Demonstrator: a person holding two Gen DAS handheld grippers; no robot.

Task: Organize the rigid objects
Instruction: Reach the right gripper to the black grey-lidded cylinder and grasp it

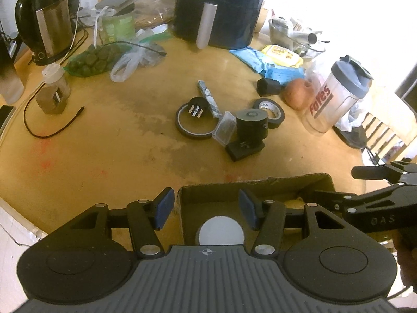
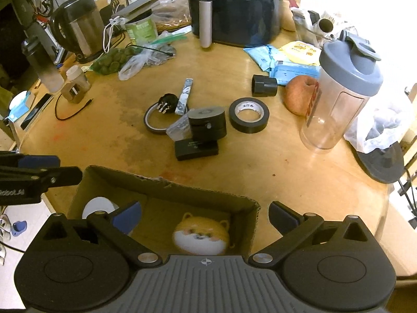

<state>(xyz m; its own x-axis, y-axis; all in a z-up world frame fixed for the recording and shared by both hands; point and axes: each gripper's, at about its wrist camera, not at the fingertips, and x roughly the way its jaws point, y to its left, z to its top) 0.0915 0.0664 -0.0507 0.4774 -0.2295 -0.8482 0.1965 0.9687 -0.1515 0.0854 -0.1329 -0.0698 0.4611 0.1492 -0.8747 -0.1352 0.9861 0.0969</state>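
Cardboard box (image 2: pixel 161 190) at the near table edge holds a white round disc (image 1: pixel 221 230) in one corner and a dog-face round case (image 2: pixel 201 237) in the other. Left gripper (image 1: pixel 206 210) hangs above the disc, jaws half apart, empty; right gripper (image 2: pixel 206 217) stands wide, empty, above the case. Mid-table: black tape roll (image 2: pixel 249 114), black cylinder (image 2: pixel 207 124) by a black block (image 2: pixel 196 150), clear shaker bottle (image 2: pixel 338 96) empty.
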